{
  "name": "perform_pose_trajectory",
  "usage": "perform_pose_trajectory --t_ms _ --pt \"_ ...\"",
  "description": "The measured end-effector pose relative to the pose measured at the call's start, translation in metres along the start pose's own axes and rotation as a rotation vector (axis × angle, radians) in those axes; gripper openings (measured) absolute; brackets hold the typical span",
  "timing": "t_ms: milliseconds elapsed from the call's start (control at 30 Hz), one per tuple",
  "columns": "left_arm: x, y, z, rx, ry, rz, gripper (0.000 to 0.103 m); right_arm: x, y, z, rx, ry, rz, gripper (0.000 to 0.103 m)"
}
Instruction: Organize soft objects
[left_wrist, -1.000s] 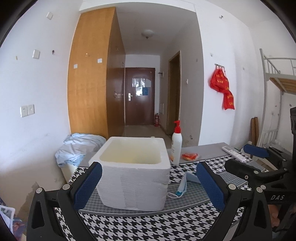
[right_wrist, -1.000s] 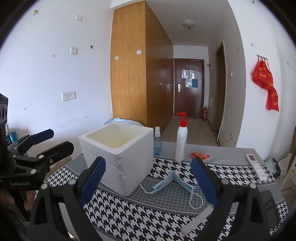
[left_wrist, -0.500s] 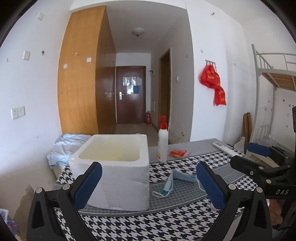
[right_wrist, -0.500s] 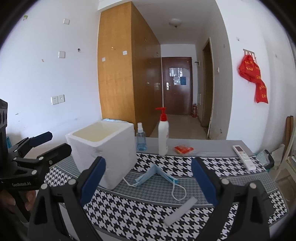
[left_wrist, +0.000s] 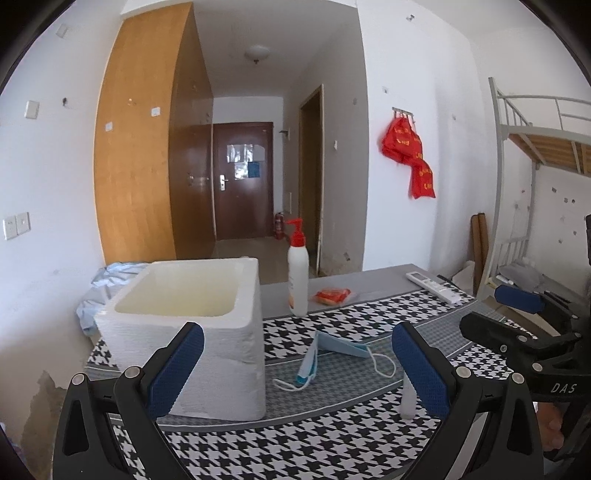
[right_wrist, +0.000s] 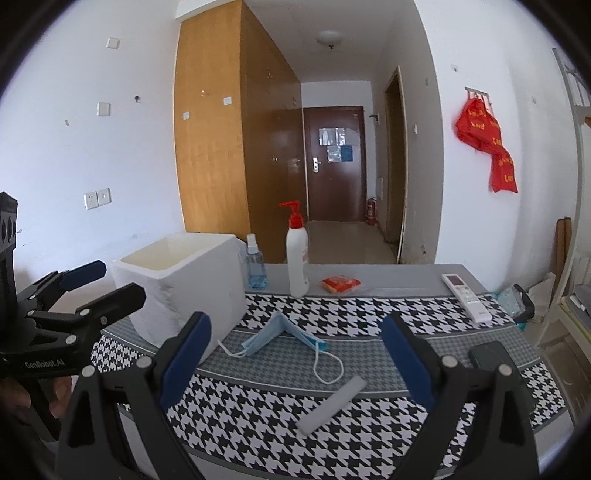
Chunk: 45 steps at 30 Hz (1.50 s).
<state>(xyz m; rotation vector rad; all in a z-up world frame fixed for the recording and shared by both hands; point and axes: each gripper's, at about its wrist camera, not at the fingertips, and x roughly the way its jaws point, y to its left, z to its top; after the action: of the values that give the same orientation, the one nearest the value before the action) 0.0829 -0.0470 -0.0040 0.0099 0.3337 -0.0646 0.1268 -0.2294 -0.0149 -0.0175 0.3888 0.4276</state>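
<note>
A light blue face mask (right_wrist: 280, 334) lies folded on the houndstooth cloth (right_wrist: 369, 306), just right of a white foam box (right_wrist: 177, 288). A pale foam strip (right_wrist: 332, 404) lies nearer the front edge. My right gripper (right_wrist: 295, 319) hangs open above the cloth, short of the mask and holding nothing. In the left wrist view the mask (left_wrist: 325, 354) sits ahead between the open fingers of my left gripper (left_wrist: 296, 328), which is also empty, with the box (left_wrist: 184, 332) at its left. Each gripper shows at the edge of the other's view.
Behind the mask stand a white pump bottle (right_wrist: 296, 258), a small blue spray bottle (right_wrist: 255, 267) and an orange packet (right_wrist: 340, 283). A white remote (right_wrist: 466, 295) lies at the right, with a dark object (right_wrist: 495, 362) nearer. A bunk bed frame (left_wrist: 535, 147) stands far right.
Both views have drawn back and swung right: the foam box now sits further left and smaller, and the mask and foam strip show more fully. Both grippers stayed open.
</note>
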Motion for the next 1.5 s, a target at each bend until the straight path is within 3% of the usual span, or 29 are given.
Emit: perform_pose_trajectory --t_ms 1500 --pt "0.061 -0.036 -0.011 0.038 0.118 -0.081 0.102 0.015 -0.043 -0.031 0.058 0.108 -0.063 0.096"
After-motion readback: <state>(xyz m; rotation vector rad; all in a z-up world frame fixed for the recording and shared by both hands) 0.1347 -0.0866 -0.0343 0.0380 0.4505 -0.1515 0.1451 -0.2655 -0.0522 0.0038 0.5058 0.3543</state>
